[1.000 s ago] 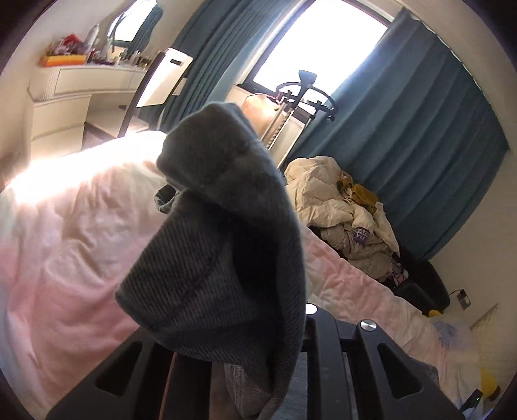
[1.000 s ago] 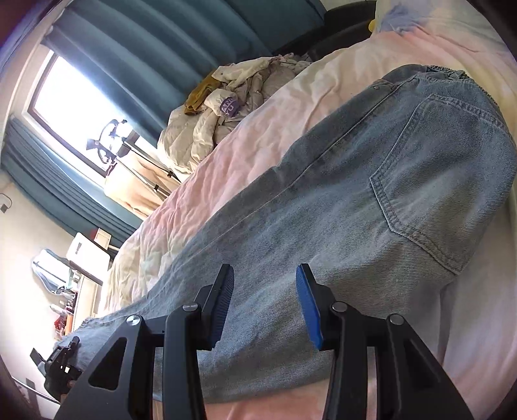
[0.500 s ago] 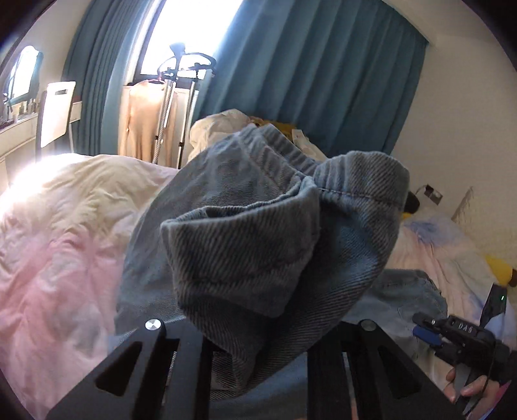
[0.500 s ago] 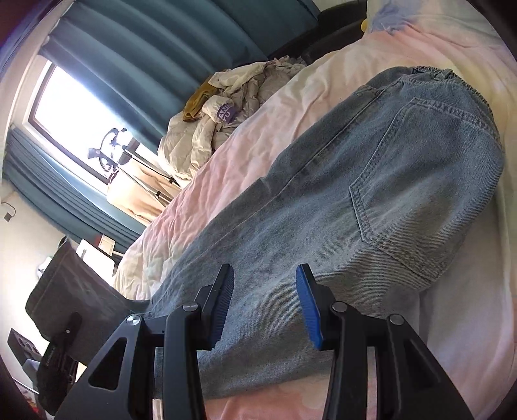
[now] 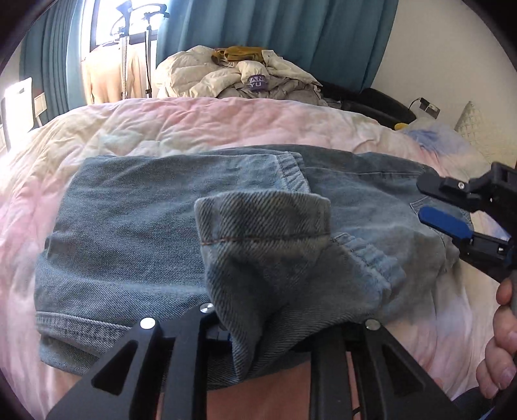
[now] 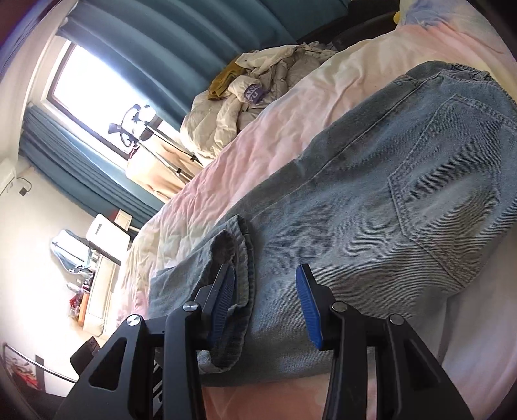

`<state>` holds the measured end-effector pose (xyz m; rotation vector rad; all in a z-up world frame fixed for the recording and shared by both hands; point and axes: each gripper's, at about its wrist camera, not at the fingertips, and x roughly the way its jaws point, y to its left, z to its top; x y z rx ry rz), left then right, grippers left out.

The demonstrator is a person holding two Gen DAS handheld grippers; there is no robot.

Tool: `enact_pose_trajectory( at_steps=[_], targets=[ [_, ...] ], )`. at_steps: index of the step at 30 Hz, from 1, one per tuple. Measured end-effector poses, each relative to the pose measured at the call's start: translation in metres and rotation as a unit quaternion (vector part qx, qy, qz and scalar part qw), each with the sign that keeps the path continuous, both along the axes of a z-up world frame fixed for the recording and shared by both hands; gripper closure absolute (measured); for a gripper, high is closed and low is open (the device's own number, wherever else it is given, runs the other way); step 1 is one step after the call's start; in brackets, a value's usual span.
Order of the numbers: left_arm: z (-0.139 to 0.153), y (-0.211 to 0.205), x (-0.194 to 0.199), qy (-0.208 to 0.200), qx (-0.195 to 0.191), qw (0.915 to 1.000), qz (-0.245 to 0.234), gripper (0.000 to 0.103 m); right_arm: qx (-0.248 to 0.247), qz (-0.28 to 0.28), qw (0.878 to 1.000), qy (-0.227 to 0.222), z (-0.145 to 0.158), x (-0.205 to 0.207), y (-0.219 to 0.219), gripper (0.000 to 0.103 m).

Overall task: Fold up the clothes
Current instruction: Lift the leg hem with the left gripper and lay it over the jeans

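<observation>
- Between the fingers of the left tongs (image 5: pixel 258 326) sits the hem end of a pair of jeans (image 5: pixel 135 226), bunched up and standing above the rest of the denim.
- A second ago that hem hung in the air with the bed far below it; now it has been carried across and brought down onto the seat of the jeans, so the legs lie doubled over the body.
- The left tongs' jaws have just been opening, with the cloth between them; the denim hides the pads, so I cannot tell whether they still pinch it or have let go.
- To the right of the left tongs, the right tongs (image 6: pixel 265 303) hover low over the jeans, jaws apart and gripping nothing, held by a hand (image 5: pixel 501 339) at the edge of the left view.
- Just ahead of the right tongs' left finger the folded hem curls up; ahead and to the right of them the back pocket (image 6: pixel 452 200) lies flat.
- The jeans rest on a pink quilt (image 5: pixel 194 122); beyond both tongs a heap of pale clothes (image 5: pixel 239 77) lies near the blue curtain (image 5: pixel 290 29).
- My reading: the first fold is nearly laid, and what remains is releasing the hem, flattening the bunch and folding again.
</observation>
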<state>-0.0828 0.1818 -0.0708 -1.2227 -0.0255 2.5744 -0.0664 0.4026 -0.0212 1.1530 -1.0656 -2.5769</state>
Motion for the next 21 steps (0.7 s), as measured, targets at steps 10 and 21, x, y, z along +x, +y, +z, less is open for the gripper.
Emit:
enact_pose_trajectory(
  at_steps=[10, 21],
  targets=[
    [0.032, -0.002, 0.036, 0.002, -0.032, 0.9984, -0.047, 0.067, -0.041, 0.037, 0.998, 0.025, 0.000, -0.007, -0.012, 0.063],
    [0.056, -0.042, 0.055, 0.042, -0.016, 0.9956, -0.082, 0.067, -0.046, 0.099, 0.994, 0.011, -0.007, -0.029, -0.037, 0.063]
  ],
)
